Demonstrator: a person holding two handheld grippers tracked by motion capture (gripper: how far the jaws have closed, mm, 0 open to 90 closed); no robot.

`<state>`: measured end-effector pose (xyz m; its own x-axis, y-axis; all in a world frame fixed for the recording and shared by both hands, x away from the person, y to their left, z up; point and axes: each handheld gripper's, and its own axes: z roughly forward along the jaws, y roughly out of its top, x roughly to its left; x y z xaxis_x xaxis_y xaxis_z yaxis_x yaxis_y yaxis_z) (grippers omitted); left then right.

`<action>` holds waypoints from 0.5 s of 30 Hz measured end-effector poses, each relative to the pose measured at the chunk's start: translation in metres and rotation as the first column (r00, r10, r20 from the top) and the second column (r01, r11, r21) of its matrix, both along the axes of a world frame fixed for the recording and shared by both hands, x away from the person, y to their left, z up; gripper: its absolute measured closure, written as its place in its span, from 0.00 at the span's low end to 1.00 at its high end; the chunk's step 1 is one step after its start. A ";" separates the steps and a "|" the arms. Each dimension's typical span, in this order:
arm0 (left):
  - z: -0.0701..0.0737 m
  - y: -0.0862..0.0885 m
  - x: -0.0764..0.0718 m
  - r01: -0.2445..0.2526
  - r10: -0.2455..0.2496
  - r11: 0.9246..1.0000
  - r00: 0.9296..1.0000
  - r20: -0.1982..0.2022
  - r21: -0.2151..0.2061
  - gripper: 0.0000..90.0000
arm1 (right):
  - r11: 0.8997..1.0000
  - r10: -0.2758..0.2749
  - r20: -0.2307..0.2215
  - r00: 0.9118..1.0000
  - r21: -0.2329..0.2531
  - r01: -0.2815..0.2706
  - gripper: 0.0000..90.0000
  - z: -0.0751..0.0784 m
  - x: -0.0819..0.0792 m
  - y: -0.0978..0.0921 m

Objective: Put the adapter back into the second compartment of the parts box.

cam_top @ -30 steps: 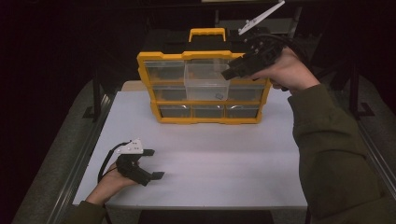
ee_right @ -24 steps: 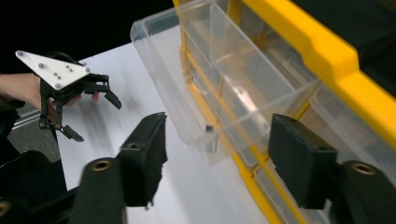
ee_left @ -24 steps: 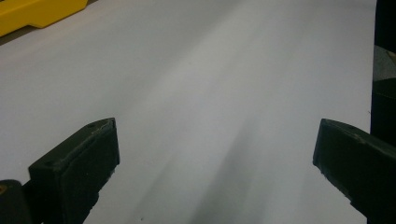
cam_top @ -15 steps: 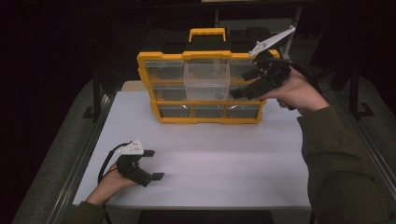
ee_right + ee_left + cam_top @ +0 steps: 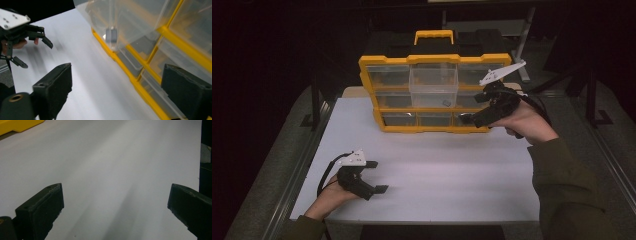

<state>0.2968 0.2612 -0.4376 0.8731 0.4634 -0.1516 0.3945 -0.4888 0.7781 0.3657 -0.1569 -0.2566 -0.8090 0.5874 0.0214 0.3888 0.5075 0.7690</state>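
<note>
Yellow-framed and upright at the far edge of the white surface (image 5: 437, 170), the organizer (image 5: 434, 92) holds rows of clear drawers under a yellow handle, and one clear middle drawer (image 5: 433, 87) now juts out toward the person; a second ago its front looked flush with the rest. Since then the right gripper (image 5: 472, 120) has dropped from the organizer's upper right corner to its lower right, and now hangs just in front of the bottom row of drawers. A small dark piece (image 5: 446, 103) lies at the bottom front of the jutting drawer; in the right gripper view the same piece (image 5: 111, 35) shows through the clear wall, above and between the two black fingers (image 5: 53, 88), well apart from both. Those fingers stand wide apart with nothing between them, the right-hand one close to the yellow frame and the lower drawers, though contact cannot be made out. The left gripper (image 5: 377, 176) has not moved: it rests low at the near left of the surface, well away from the organizer, held by the left hand (image 5: 329, 197). Its fingers (image 5: 41, 210) are also spread wide over bare white surface, gripping nothing, with a corner of the yellow frame at the top left of its own view.
</note>
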 end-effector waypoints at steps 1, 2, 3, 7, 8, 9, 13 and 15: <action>0.000 0.000 0.000 0.000 0.000 1.000 1.000 0.000 -0.001 0.00 | 1.000 -0.003 -0.003 1.000 0.006 0.003 0.08 -0.003 -0.001 0.000; 0.000 0.000 0.000 0.001 -0.001 1.000 1.000 0.000 0.000 0.00 | 1.000 -0.005 0.002 1.000 0.012 0.005 0.05 -0.010 -0.005 0.000; 0.000 0.000 0.000 0.001 -0.001 1.000 1.000 0.000 0.000 0.00 | 1.000 -0.005 0.002 1.000 0.012 0.005 0.05 -0.010 -0.005 0.000; -0.001 0.000 0.000 0.002 -0.002 1.000 1.000 -0.002 0.001 0.00 | 1.000 -0.021 -0.005 1.000 0.003 0.021 0.00 -0.032 -0.012 -0.001; -0.001 0.000 0.000 0.002 -0.002 1.000 1.000 -0.002 0.001 0.00 | 1.000 -0.024 -0.009 1.000 0.005 0.024 0.00 -0.037 -0.013 -0.002; -0.001 0.000 0.000 0.003 -0.003 1.000 1.000 -0.001 0.000 0.00 | 1.000 -0.024 -0.009 1.000 0.005 0.024 0.00 -0.037 -0.013 -0.002; -0.001 -0.001 0.000 0.003 -0.003 1.000 1.000 -0.003 0.001 0.00 | 1.000 -0.024 -0.015 1.000 0.010 0.024 0.00 -0.059 -0.020 -0.005; -0.001 -0.001 0.000 0.004 -0.004 1.000 1.000 -0.004 0.001 0.00 | 1.000 -0.026 -0.017 1.000 0.013 0.026 0.00 -0.066 -0.023 -0.007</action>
<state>0.2967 0.2600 -0.4389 0.8742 0.4605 -0.1542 0.3957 -0.4914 0.7759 0.3427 -0.1638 -0.3231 -0.7930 0.6077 0.0431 0.4147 0.4866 0.7689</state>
